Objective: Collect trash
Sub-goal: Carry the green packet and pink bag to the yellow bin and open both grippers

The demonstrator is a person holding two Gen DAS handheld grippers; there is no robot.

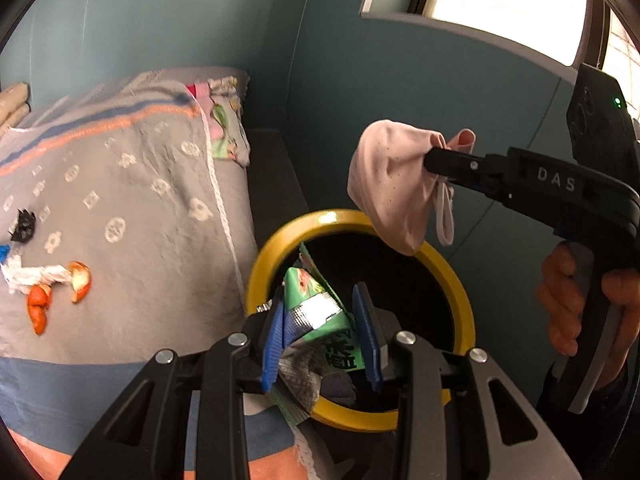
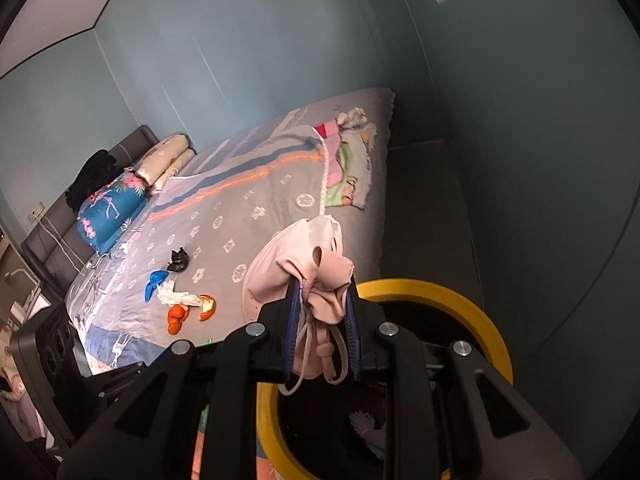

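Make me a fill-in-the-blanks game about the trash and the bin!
1. The bin has a ___ rim.
2. The right tool holds a ___ mask.
3. The left tool grips a ___ wrapper.
4. The orange peels lie on the ___.

Missing words: yellow; pink; green; bed

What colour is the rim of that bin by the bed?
Yellow. The bin's rim shows best in the left wrist view.

Your left gripper at lower centre of its view, jaws clamped on a wrapper, your right gripper likewise pinching cloth, your right hand wrapping its handle at right edge.
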